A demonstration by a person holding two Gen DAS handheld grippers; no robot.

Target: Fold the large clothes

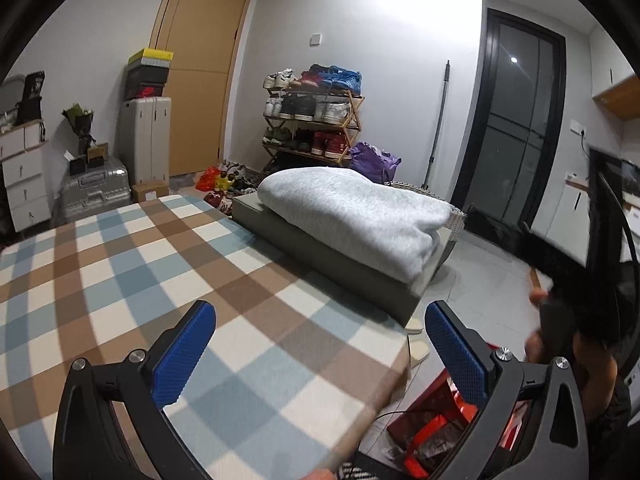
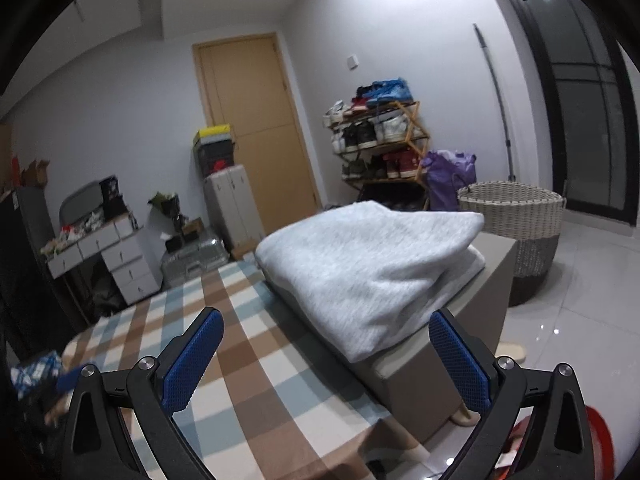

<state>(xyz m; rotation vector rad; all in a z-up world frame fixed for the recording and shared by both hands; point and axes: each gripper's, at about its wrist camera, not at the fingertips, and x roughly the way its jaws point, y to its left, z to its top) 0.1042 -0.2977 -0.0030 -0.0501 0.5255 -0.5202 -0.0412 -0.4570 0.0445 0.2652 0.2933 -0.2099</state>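
Two hand-held grippers with blue textured pads hover over the table with the blue, brown and cream checked cloth point(image 1: 168, 264), the left hand-held gripper point(image 1: 320, 354) and the right hand-held gripper point(image 2: 326, 360) both spread wide with nothing between their pads. The folded light grey fleece garment point(image 2: 372, 264) lies in a thick stack on the flat grey-green box-shaped stand point(image 2: 424, 364) just beyond the table's edge, apart from both grippers. A woven cream-and-grey basket point(image 2: 520, 220) stands on the floor behind the stand.
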